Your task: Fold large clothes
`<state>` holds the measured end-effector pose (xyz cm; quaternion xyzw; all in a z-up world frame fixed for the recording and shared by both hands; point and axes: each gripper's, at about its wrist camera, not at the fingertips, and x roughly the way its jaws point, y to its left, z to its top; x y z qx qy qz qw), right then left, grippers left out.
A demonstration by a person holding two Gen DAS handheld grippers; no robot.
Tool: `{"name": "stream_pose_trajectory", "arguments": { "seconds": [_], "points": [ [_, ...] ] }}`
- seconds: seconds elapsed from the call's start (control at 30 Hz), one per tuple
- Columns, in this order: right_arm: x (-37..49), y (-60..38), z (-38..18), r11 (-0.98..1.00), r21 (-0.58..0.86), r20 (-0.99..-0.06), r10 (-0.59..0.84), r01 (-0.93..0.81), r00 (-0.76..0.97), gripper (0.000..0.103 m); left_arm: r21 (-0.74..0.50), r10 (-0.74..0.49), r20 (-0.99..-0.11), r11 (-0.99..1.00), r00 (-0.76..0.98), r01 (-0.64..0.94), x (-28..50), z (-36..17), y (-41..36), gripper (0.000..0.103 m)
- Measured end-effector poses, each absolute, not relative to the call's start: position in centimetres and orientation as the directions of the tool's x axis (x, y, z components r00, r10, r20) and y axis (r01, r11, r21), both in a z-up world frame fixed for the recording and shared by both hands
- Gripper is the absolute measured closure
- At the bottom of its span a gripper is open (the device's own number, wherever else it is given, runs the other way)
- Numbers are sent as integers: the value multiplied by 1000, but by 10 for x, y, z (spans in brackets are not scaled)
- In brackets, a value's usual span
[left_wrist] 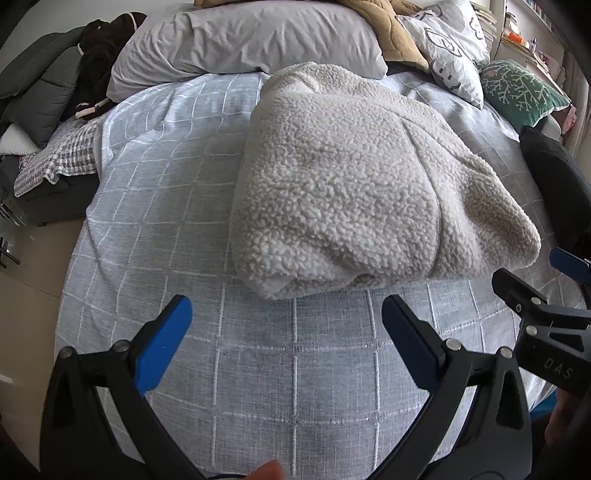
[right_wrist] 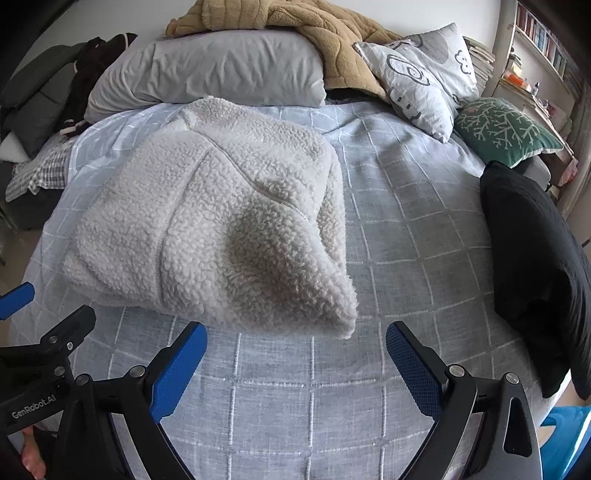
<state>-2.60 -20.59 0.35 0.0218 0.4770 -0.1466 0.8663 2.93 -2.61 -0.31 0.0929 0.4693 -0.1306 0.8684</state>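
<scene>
A cream fleece garment [left_wrist: 351,184] lies folded into a thick bundle on the grey checked bedspread [left_wrist: 258,369]. It also shows in the right wrist view [right_wrist: 221,221], with one loose corner pointing toward the camera. My left gripper [left_wrist: 286,317] is open and empty, just short of the bundle's near edge. My right gripper [right_wrist: 295,341] is open and empty, in front of the bundle's loose corner. Each gripper shows at the edge of the other's view, the right gripper [left_wrist: 528,280] and the left gripper [right_wrist: 48,306].
Grey pillow [right_wrist: 221,70], tan blanket [right_wrist: 295,22], patterned pillow [right_wrist: 424,74] and green cushion [right_wrist: 506,129] line the bed's head. A black garment [right_wrist: 535,258] lies at the right edge. Dark clothes [left_wrist: 99,59] and a checked cloth [left_wrist: 62,155] sit left. Shelves [right_wrist: 535,44] stand at the far right.
</scene>
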Motion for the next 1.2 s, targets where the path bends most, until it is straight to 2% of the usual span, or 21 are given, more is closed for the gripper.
{"name": "stream_pose_trajectory", "arguments": {
  "seconds": [1.2],
  "points": [
    [-28,-206,7,962,-63,-832,-198,267,518,4,41,-136,-841,949,523,313,28,-5,-28,1]
  ]
}}
